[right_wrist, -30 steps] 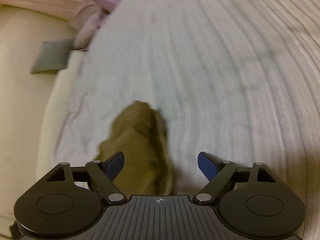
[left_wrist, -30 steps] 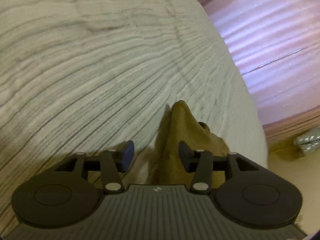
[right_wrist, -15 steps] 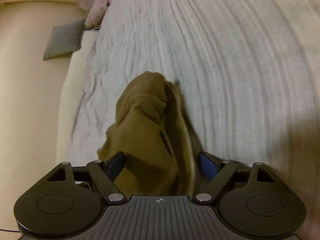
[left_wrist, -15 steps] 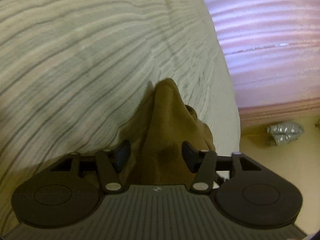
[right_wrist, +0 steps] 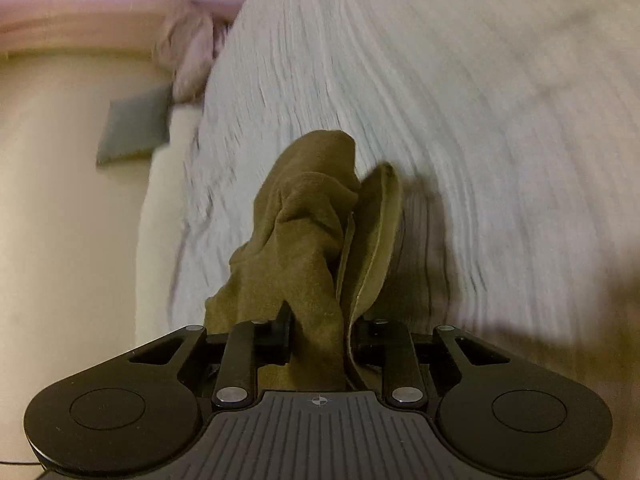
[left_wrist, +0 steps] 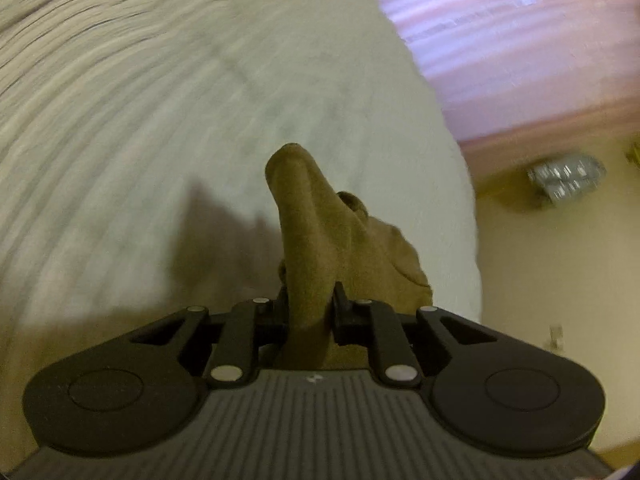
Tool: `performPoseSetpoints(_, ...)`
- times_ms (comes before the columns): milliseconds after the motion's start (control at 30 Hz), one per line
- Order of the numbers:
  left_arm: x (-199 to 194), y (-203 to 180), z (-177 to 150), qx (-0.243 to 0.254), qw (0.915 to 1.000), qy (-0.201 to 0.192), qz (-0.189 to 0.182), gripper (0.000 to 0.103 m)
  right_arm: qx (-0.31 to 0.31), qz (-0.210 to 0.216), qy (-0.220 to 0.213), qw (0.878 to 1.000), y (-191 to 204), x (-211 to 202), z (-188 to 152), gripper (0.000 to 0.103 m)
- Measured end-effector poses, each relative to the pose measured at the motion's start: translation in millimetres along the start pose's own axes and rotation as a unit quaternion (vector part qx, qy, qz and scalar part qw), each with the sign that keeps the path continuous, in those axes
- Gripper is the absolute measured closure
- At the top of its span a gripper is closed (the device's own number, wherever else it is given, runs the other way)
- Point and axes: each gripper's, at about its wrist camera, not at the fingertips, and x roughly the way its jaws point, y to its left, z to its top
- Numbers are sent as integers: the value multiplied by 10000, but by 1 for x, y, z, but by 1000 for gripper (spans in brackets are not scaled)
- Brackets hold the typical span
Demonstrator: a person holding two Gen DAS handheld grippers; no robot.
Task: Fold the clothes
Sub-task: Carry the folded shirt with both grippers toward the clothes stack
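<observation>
Olive garment between both clamped tongs

Olive-brown garment, bunched, lifted off bed

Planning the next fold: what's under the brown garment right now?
The striped bedspread lies below the brown garment, which bunches from the right gripper and left gripper, jaws just closed on it. Beneath the bunch stays hidden.

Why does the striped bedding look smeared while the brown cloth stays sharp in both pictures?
Left wrist view: the bedspread streaks with motion blur, while the brown garment, clamped in the left hand-held gripper, stays crisp. Right wrist view: same smear on the bedding; fisheye bends its stripes.
</observation>
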Motion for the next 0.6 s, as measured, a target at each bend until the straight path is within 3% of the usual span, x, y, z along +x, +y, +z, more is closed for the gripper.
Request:
performPoseSetpoints(167,7,-87,-11,659,9955,565,-378,90,293,20,-866,9958,20,-107,-24,79)
performPoseSetpoints(333,42,-186,-42,1310,9799,1230,-867,90,644,-67,-1897,9797,24,-227,-55,79)
performPoseSetpoints(467,93,-273,-85,1838,9563,1869,-1292,90,889,-198,-2745,9573,17,-323,-75,79)
performPoseSetpoints(600,157,-360,-140,2265,9294,2363,-1706,90,1128,-294,-3559,9272,-5,-422,-87,79)
